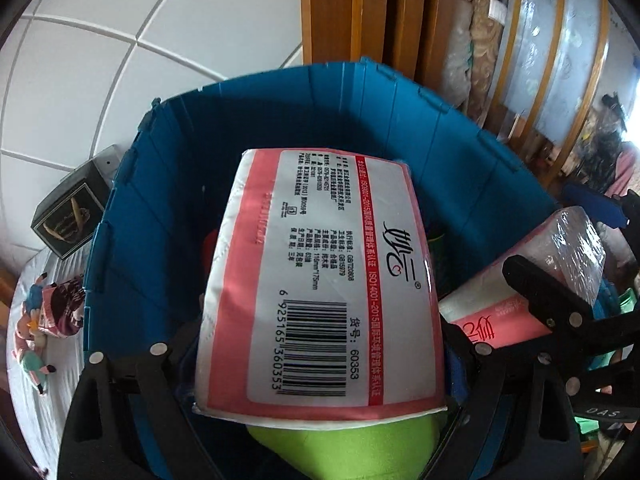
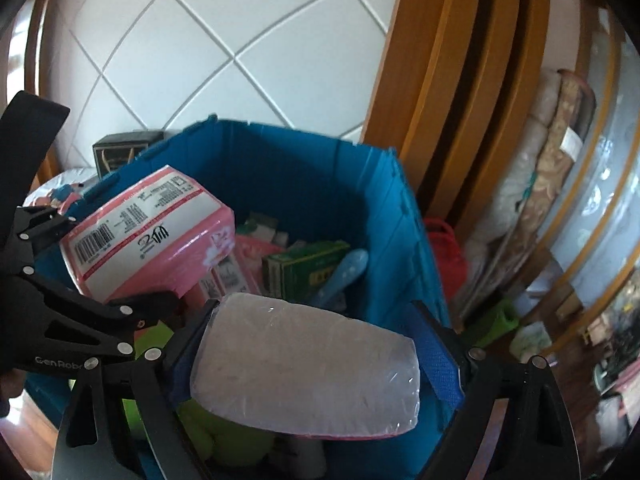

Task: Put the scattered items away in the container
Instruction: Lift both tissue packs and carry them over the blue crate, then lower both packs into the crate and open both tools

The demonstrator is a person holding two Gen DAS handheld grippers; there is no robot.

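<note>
A blue folding container (image 1: 320,112) (image 2: 312,168) stands below both grippers. My left gripper (image 1: 320,340) (image 2: 100,264) is shut on a pink and white tissue pack (image 1: 320,272) (image 2: 152,232), barcode side up, over the container's opening. To its right, my right gripper (image 2: 314,344) (image 1: 556,240) is shut on a second tissue pack (image 2: 304,376) (image 1: 496,320), held between blue pads (image 2: 440,356) above the container's near side. Inside lie a green box (image 2: 308,268), a light blue item (image 2: 348,272), a pink basket (image 2: 256,252) and a lime green thing (image 1: 348,448).
A dark box (image 1: 68,216) and a cartoon-printed packet (image 1: 60,308) lie on the white cloth left of the container. A wooden wardrobe frame (image 1: 340,8) with folded quilts (image 2: 540,180) stands behind and to the right. A red basket (image 2: 448,256) sits beside the container's right wall.
</note>
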